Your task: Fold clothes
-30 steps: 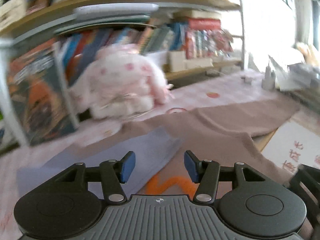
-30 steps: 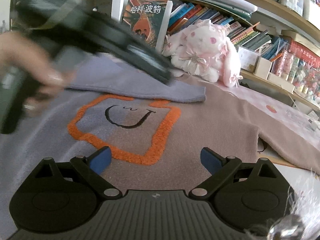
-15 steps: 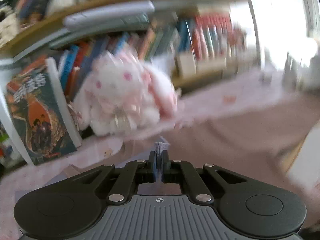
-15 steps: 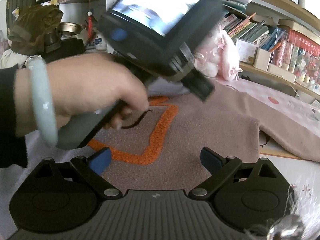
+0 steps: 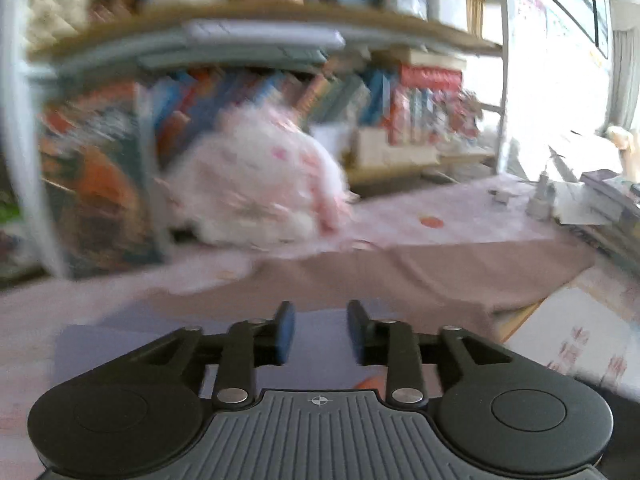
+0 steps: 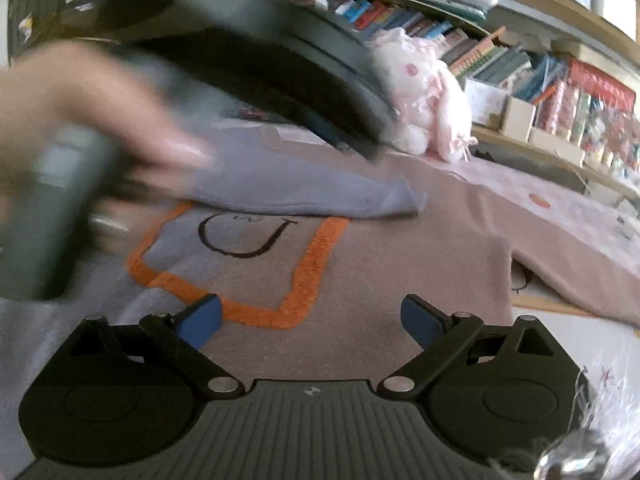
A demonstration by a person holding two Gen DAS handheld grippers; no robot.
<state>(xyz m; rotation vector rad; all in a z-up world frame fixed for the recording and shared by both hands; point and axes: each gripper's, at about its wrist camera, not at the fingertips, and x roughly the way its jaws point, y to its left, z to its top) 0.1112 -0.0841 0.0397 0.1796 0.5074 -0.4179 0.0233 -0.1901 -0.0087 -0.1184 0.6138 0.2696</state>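
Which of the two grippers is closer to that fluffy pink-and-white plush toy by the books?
Left. The left gripper hangs over the sweater's far part, in front of the plush toy; the right gripper sits back over the sweater's near hem.

The sweater is soft, fuzzy cloth with a rough orange square. The far bunny is fluffy. Both grippers are matt black plastic with shiny metal pins.
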